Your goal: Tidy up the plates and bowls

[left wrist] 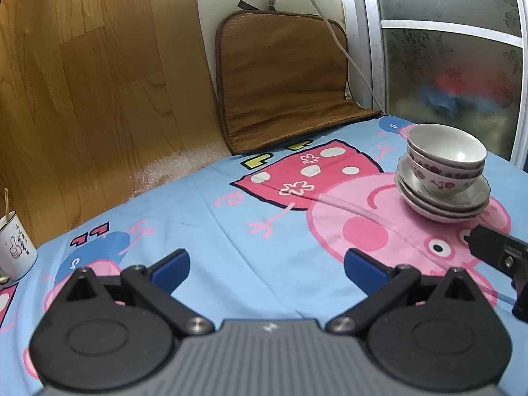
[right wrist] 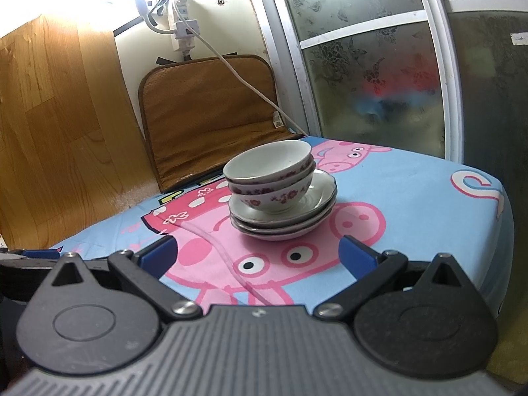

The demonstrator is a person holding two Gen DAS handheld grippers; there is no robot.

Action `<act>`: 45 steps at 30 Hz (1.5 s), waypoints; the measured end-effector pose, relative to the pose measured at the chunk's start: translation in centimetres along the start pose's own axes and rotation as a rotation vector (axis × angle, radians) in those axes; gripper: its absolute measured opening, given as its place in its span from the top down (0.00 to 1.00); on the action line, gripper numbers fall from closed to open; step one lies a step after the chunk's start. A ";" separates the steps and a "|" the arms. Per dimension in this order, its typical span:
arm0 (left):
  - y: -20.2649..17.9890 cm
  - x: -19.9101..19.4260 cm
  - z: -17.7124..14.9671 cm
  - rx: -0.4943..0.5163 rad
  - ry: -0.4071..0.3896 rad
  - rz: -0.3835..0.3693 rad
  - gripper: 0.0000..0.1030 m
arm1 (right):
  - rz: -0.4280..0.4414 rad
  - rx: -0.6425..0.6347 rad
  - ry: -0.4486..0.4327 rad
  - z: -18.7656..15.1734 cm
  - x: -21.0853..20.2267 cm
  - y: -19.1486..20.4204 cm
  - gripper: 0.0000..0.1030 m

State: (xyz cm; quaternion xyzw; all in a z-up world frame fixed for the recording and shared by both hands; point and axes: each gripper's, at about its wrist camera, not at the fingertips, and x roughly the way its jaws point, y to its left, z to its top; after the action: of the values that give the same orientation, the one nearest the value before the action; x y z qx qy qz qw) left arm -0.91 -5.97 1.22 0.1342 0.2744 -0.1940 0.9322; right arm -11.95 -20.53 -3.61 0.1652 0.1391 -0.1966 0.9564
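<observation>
Standing at the far left of the left wrist view, a white paper cup with a thumbs-up drawing (left wrist: 15, 246) is resting on the light blue cartoon-pig tablecloth (left wrist: 231, 217), well apart from everything else. Just right of it, the left gripper with blue-padded black fingers (left wrist: 266, 265) is hovering over bare cloth with its jaws spread wide, gripping nothing. Behind it, a brown quilted cushion (left wrist: 283, 79) is leaning against the wall. Further right, two white floral-rimmed ceramic bowls (left wrist: 445, 158) are sitting nested on a stack of white scalloped ceramic plates (left wrist: 442, 201), ahead and to the right of the left gripper and clear of its fingers. In the right wrist view, the right gripper with matching blue pads (right wrist: 259, 257) is also hanging wide open and empty, and the nested bowls (right wrist: 270, 178) on the plates (right wrist: 283, 221) are lying straight ahead of it, centred between the two fingers but beyond their tips, not touching.
</observation>
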 end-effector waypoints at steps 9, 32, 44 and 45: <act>-0.2 0.5 -0.3 0.011 0.048 -0.019 0.00 | -0.005 0.008 0.006 -0.2 0.1 -0.1 0.00; -0.8 0.9 -0.6 0.044 0.087 -0.039 0.00 | -0.012 0.022 0.041 -0.5 0.5 -0.3 0.00; -1.4 0.9 -0.9 0.075 0.094 -0.041 0.00 | -0.013 0.024 0.044 -0.5 0.6 -0.4 0.00; -1.4 0.9 -0.9 0.075 0.095 -0.043 0.00 | -0.012 0.024 0.044 -0.5 0.6 -0.4 0.00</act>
State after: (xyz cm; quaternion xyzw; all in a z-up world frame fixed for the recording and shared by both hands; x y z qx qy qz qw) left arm -1.22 -7.16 -0.20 0.1722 0.3138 -0.2174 0.9081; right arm -11.71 -20.89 -4.33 0.1800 0.1587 -0.2004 0.9499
